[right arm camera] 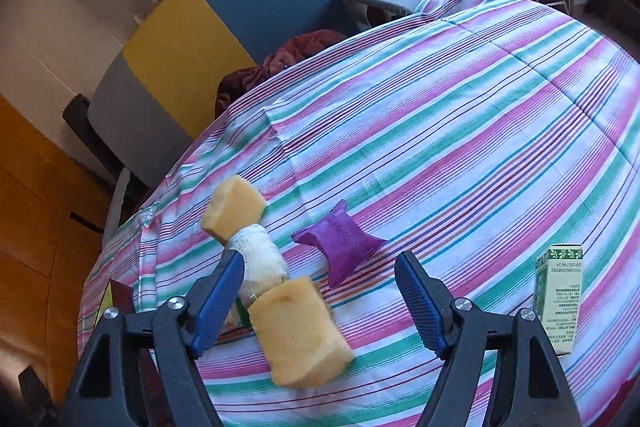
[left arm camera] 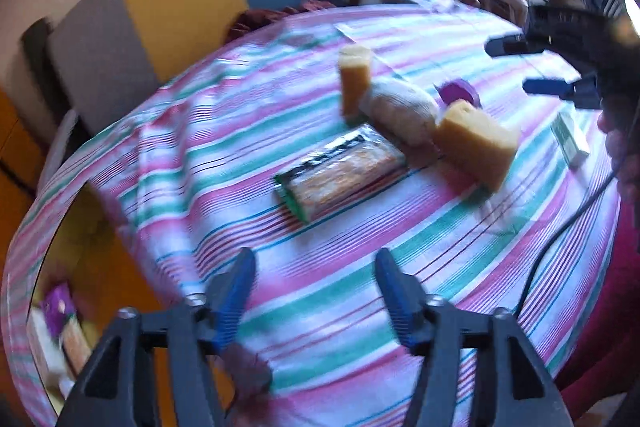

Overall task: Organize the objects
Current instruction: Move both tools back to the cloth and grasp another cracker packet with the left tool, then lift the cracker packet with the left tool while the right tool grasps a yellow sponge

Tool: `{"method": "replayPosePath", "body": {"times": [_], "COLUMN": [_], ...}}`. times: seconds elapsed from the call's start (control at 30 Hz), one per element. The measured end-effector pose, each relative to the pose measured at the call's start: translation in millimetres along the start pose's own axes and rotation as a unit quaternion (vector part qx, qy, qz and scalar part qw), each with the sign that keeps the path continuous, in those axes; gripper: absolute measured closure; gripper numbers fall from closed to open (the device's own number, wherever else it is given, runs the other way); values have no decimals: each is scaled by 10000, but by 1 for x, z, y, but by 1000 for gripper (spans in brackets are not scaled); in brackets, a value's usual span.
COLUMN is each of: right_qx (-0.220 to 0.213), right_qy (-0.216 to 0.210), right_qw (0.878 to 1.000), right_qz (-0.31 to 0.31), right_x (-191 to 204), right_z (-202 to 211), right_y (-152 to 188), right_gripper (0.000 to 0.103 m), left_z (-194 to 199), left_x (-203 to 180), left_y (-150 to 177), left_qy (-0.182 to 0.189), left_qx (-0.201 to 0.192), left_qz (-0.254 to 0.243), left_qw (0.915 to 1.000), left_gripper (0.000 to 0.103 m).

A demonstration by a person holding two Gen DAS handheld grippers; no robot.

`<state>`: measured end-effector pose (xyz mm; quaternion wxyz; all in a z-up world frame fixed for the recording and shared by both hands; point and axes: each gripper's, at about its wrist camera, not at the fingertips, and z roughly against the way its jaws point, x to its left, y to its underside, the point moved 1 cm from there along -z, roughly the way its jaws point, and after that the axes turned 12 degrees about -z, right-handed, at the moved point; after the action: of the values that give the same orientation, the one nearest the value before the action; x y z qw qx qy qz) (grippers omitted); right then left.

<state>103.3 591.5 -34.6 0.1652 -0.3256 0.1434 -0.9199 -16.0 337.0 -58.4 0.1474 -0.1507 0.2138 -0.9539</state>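
While both my grippers hang spread and empty, left gripper (left arm camera: 316, 273) and right gripper (right arm camera: 320, 281), the near sponge (right arm camera: 298, 335) lies on the striped tablecloth (right arm camera: 460, 147).

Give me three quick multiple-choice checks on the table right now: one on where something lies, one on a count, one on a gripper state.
1. Where is the purple packet relative to the white gauze roll in the right wrist view?
A. To its right, apart from it
B. Under it
C. On top of it

2. How many yellow sponges are on the striped tablecloth?
A. One
B. Two
C. Four

3. What state is the right gripper in?
A. Shut on the green box
B. Shut on a sponge
C. Open, holding nothing

Answers:
1. A: bare cloth shows between the packet and the roll.
2. B: the far sponge lies at one end of the roll and the near sponge at the other.
3. C: its blue pads stand wide apart, neither one pressing on anything.
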Motion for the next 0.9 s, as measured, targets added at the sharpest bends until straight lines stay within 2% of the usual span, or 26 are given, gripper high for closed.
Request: {"method": "replayPosePath", "body": {"times": [0.07,0.2,0.37,0.53,0.67,0.73,0.8,0.83,0.9], "right_qx": [56,146,219,275,293,300,301,295,293], "right_qy": [-3,-35,-51,-100,-138,-121,-75,-65,-68], "right_qw": [10000,9999,9997,9995,9994,9994,9995,9995,9995], "right_qz": [18,48,-41,-96,-136,-119,-106,-104,-52], "right_x": [1,2,0,-3,-4,-4,-3,-4,-3], "right_z": [-2,-4,-5,-8,-9,-10,-12,-13,-12], "right_y": [1,3,1,1,0,0,0,0,0], "right_gripper": [24,24,23,23,23,22,22,22,22], "left_z": [-10,-31,-58,-78,-90,-95,-95,-92,-86], "left_x": [-1,-2,-2,-2,2,6,10,10,5], "left_y": [-11,-32,-49,-60,-67,-69,-67,-65,-59], "left_qy": [102,59,194,330,576,698,842,817,721], "left_qx": [33,152,384,507,506,530,506,435,341], "left_qz": [-178,-615,-1101,-1358,-1172,-898,-542,-496,-434], "left_qw": [9998,9980,9930,9889,9901,9921,9937,9945,9959], "left_gripper": [33,33,28,26,26,27,37,49,50]}}
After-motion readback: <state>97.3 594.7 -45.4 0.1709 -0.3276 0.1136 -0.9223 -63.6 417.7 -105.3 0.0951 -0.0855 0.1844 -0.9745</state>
